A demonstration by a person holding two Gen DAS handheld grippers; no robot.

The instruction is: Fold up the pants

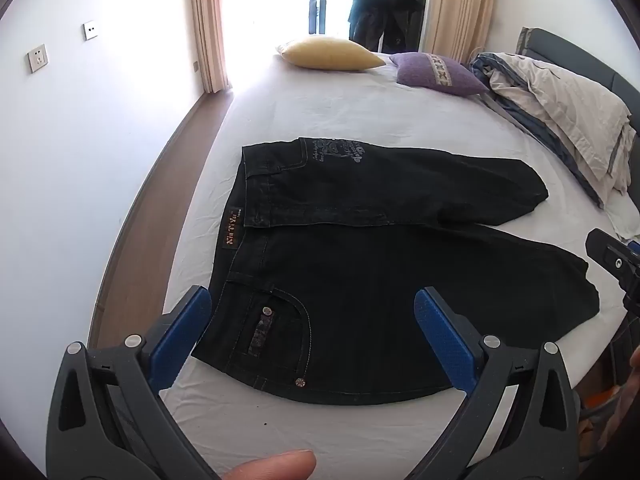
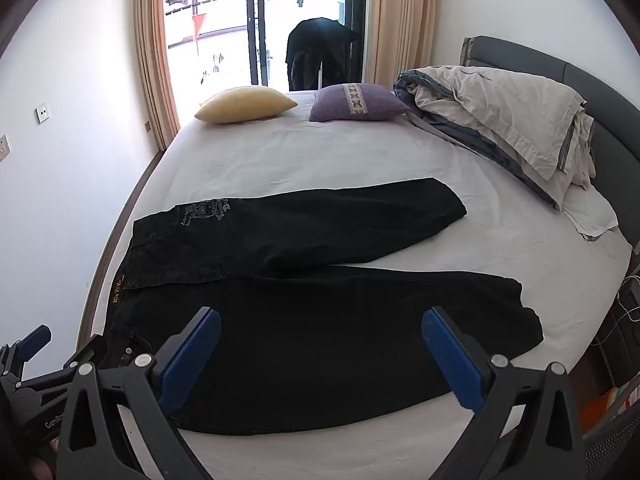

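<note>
Two grippers hang over the near edge of the bed (image 2: 320,152), both tipped downward and both spread as wide as they go, with nothing between their blue pads. The white sheet takes up most of what I see, running back to a glass balcony door framed by tan curtains (image 2: 154,52).

Spread flat across the near half of the mattress lie the black pants (image 2: 320,320), back side up, waistband toward the left edge and both legs stretching to the right. The farther leg angles slightly away from the nearer one, so a thin wedge of sheet shows between the hems. The cloth looks smooth, with no fold made in it yet.

Against the grey headboard on the right sits a crumpled heap of beige and blue bedding (image 2: 500,120). At the far end rest a yellow pillow (image 2: 244,109) and, just beside it, a purple pillow (image 2: 356,102).

Above the waist end hovers the left gripper (image 1: 312,340), its fingers clear of the fabric, bracketing the back pocket (image 1: 276,324) from above. Above the nearer leg floats the right gripper (image 2: 320,356), likewise apart from the denim.

Smaller details: pale embroidery (image 1: 336,152) on the far hip, a tan brand label (image 1: 231,228) at the waistband, and a fingertip (image 1: 276,466) at the bottom of the left view.
</note>
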